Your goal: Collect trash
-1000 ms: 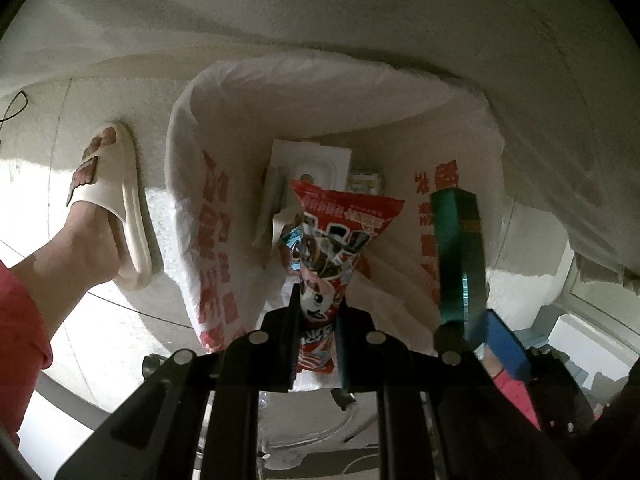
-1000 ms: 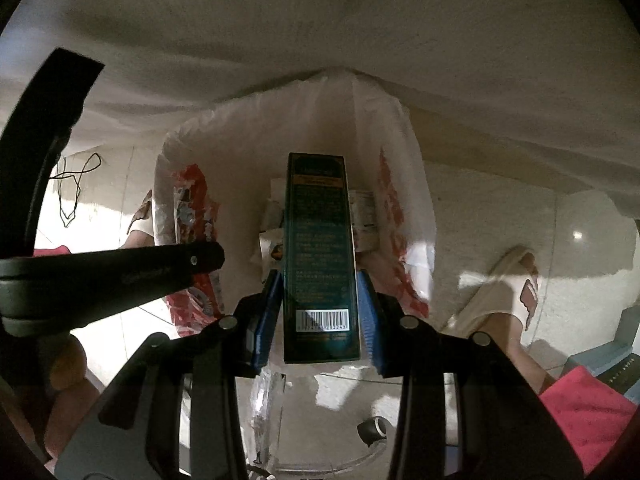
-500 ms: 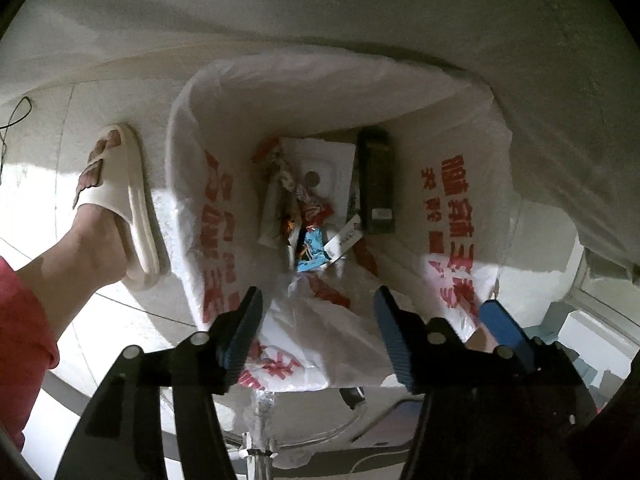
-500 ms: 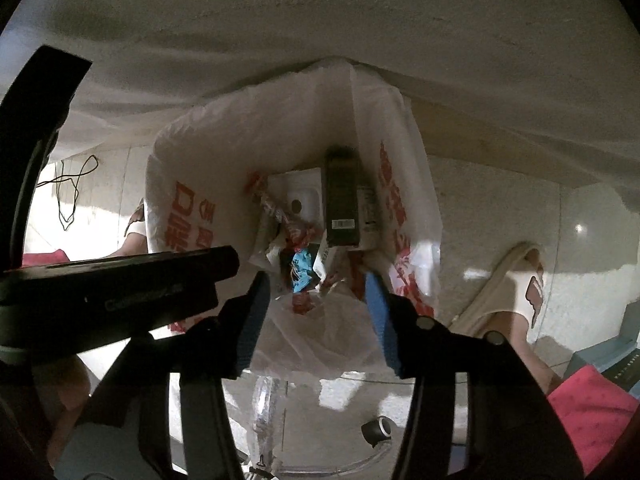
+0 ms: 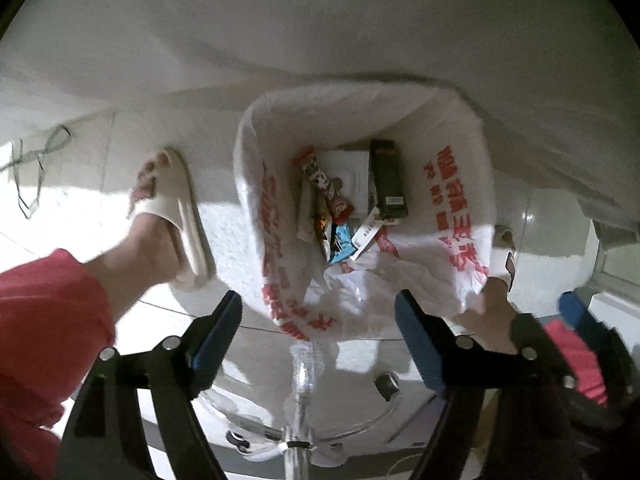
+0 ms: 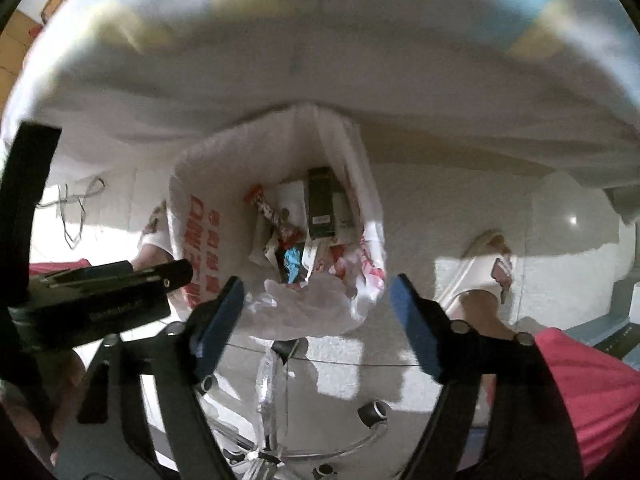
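A white plastic trash bag [image 5: 452, 216] with red print stands open on the floor below both grippers; it also shows in the right wrist view [image 6: 192, 216]. Inside lie a dark green box [image 5: 387, 185] [image 6: 320, 208], a red snack wrapper [image 5: 326, 184] [image 6: 272, 214] and other scraps. My left gripper [image 5: 318, 324] is open and empty above the bag's near edge. My right gripper [image 6: 316, 308] is open and empty, also above the bag. The left gripper's body [image 6: 92, 300] shows at the left of the right wrist view.
A white cloth [image 5: 320, 40] hangs over the far side of the bag. The person's feet in cream slippers [image 5: 176, 216] [image 6: 480, 264] stand either side of the bag. A chair base with castors [image 5: 304, 432] sits below. A cable [image 5: 32, 168] lies at the left.
Both grippers opened and dropped the snack wrapper and the green box into the bag. Both have since pulled up and back, opening wider.
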The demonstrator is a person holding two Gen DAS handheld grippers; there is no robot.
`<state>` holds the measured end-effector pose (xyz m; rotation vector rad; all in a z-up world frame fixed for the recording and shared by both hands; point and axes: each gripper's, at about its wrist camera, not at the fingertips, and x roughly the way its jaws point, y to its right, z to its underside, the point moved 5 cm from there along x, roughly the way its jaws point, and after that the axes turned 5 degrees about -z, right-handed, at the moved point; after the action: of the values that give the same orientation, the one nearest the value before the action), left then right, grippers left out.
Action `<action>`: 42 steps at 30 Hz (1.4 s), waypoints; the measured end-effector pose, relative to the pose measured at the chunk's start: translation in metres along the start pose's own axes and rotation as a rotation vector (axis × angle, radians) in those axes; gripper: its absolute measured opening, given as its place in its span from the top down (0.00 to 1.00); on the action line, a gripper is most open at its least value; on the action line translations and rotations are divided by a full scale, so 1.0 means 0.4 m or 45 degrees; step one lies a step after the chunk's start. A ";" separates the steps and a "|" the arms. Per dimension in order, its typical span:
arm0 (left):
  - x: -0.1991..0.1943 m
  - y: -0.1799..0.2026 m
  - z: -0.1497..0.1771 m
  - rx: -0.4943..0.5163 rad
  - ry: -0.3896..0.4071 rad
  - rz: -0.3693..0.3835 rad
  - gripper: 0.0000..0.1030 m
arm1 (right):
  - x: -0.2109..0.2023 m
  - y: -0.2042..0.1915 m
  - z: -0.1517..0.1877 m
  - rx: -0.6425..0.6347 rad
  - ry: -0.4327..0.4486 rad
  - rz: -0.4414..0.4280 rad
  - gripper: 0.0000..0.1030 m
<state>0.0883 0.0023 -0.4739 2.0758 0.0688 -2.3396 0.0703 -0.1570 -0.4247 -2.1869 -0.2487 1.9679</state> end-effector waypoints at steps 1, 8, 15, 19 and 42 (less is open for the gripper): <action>-0.016 0.001 0.006 0.011 0.018 -0.005 0.23 | -0.028 -0.004 0.001 0.004 0.028 -0.004 0.20; -0.168 -0.001 0.066 0.064 0.193 -0.028 0.20 | -0.172 -0.044 0.034 -0.047 0.153 0.000 0.16; -0.291 0.004 0.130 0.053 0.328 -0.030 0.19 | -0.298 -0.073 0.075 -0.063 0.267 0.008 0.14; -0.349 0.016 0.171 0.075 0.392 -0.029 0.19 | -0.363 -0.081 0.107 -0.072 0.336 0.017 0.14; -0.868 0.051 0.371 0.111 0.975 -0.031 0.13 | -0.908 -0.141 0.260 -0.132 0.965 0.122 0.10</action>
<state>-0.0168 -0.0310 -0.1123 2.8816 -0.0028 -1.4372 -0.0714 -0.1898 -0.0715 -2.8538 -0.1280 1.0432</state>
